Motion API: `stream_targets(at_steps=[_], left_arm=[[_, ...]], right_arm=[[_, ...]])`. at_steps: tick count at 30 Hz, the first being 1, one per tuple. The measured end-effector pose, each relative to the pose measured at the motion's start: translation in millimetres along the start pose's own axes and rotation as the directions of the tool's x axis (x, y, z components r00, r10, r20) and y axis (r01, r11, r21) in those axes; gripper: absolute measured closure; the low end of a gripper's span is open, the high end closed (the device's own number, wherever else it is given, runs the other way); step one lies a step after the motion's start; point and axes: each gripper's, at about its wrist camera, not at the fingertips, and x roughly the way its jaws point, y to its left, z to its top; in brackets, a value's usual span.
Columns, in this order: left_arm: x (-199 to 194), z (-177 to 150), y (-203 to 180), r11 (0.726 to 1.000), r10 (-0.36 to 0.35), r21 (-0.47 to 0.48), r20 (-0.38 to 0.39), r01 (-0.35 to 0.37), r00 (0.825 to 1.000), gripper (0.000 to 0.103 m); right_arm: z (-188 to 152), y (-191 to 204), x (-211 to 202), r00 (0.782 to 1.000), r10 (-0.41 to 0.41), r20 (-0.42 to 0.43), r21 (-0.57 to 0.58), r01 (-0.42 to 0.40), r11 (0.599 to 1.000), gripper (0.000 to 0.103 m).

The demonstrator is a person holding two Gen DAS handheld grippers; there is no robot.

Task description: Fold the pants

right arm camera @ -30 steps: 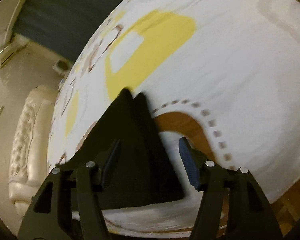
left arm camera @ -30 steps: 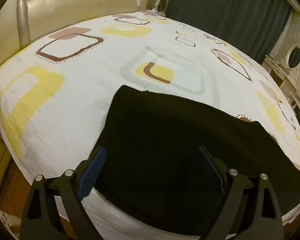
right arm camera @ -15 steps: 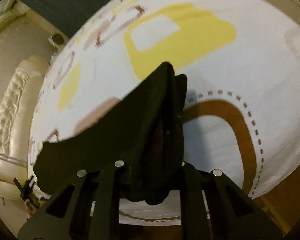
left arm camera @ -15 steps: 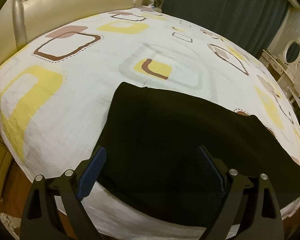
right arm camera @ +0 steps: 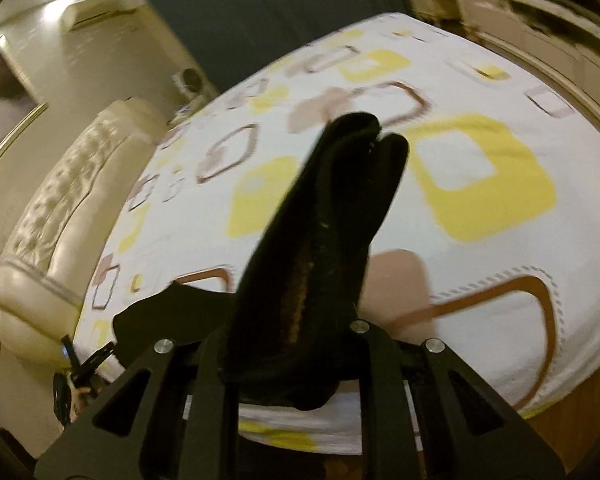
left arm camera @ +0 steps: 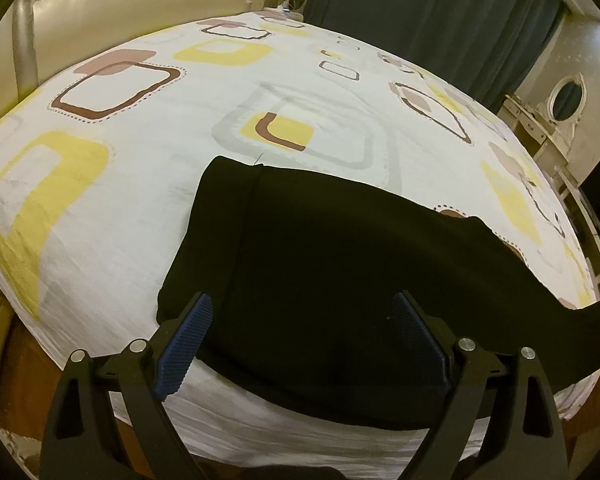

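The big round bed (left arm camera: 148, 240) gives you a wide, soft place to work, so the black pants (left arm camera: 340, 280) lie spread flat across the near side of its patterned sheet. That is where the folding happens. One end of the pants rises off the bed at the right edge of the left view, because your right tool is lifting it.

Your right tool (right arm camera: 296, 364) is squeezed shut on a bunched end of the pants (right arm camera: 324, 240). The cloth sticks up between its two arms like a dark bundle. You hold it tight so it will not slip while you carry it, most likely over toward the other end to make a fold.

Your left tool (left arm camera: 300, 340) is wide open and holds nothing. It hangs just above the near part of the pants, maybe ready to press the cloth down.

A second ago your right tool was open, with the pants end lying flat on the bed between its pads. Now it has closed and the cloth is up in the air. The bed looks farther below than before. Your left tool has hardly moved, and it was open then too.
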Motion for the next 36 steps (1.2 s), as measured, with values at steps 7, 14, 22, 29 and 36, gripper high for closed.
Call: stream_targets(at_steps=[7,14,22,29,36], left_arm=[[-8,3,2,1.0,0.0,-0.025,0.017,0.001,1.0,0.013],[-17,4,1,1.0,0.015,-0.016,0.048,-0.014,0.999,0.013],[-11,2,-4,0.999,0.03,0.034,0.049,-0.031,0.998,0.013],[-4,-2,-8,0.999,0.023,0.045,0.031,-0.025,0.999,0.013],[-3,-4,-13,0.997,0.02,0.068,0.028,-0.021,0.999,0.013]], right_arm=[[-23,96,53,0.998,0.011,-0.066,-0.15,-0.021,0.988,0.087],[-70,157,136,0.982,-0.031,-0.187,-0.234,-0.014,0.972,0.087],[-125,186,215,0.95,-0.111,-0.292,-0.296,0.021,0.955,0.087],[-152,200,241,0.938,-0.131,-0.32,-0.309,0.027,0.951,0.087],[-164,216,249,0.938,-0.155,-0.311,-0.347,0.04,0.937,0.083]])
